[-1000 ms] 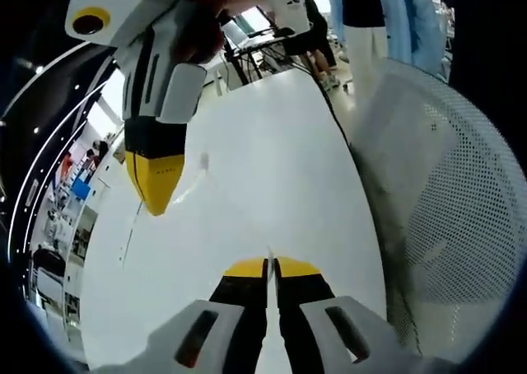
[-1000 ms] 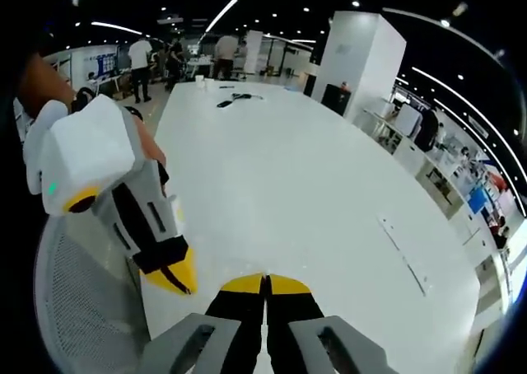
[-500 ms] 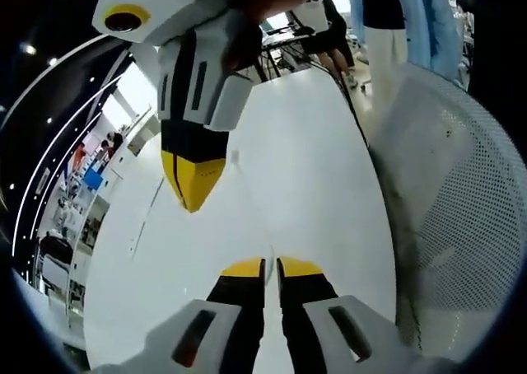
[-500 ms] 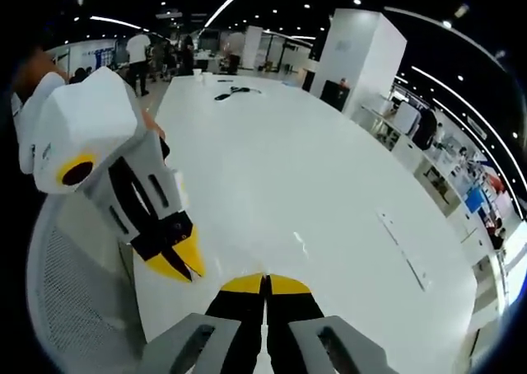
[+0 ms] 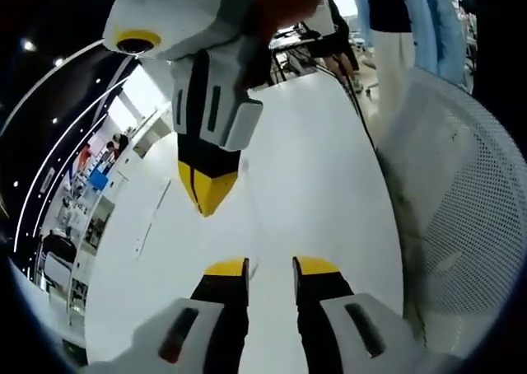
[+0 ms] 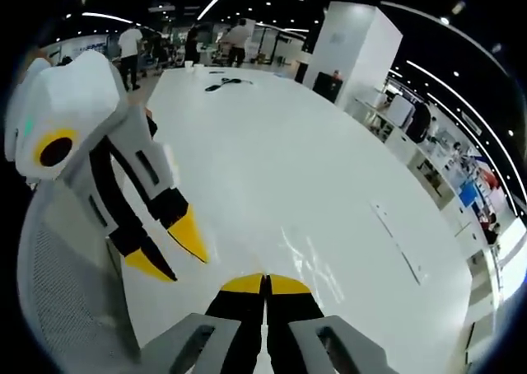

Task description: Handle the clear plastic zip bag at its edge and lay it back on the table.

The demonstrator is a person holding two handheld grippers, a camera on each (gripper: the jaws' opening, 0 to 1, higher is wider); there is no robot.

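In the left gripper view my left gripper (image 5: 270, 268) has its yellow-tipped jaws parted over the white table (image 5: 321, 176), whose right edge runs close along a white mesh chair (image 5: 457, 217), while the right gripper (image 5: 207, 194) hangs just ahead with its tips together and open tabletop beyond it. In the right gripper view my right gripper (image 6: 265, 285) is pressed together on the near edge of the clear plastic zip bag (image 6: 309, 263), which lies glinting on the table just ahead, the left gripper (image 6: 169, 250) spread beside it. A long bare stretch runs toward a white pillar (image 6: 350, 49) and people (image 6: 130, 49) standing at the far end.
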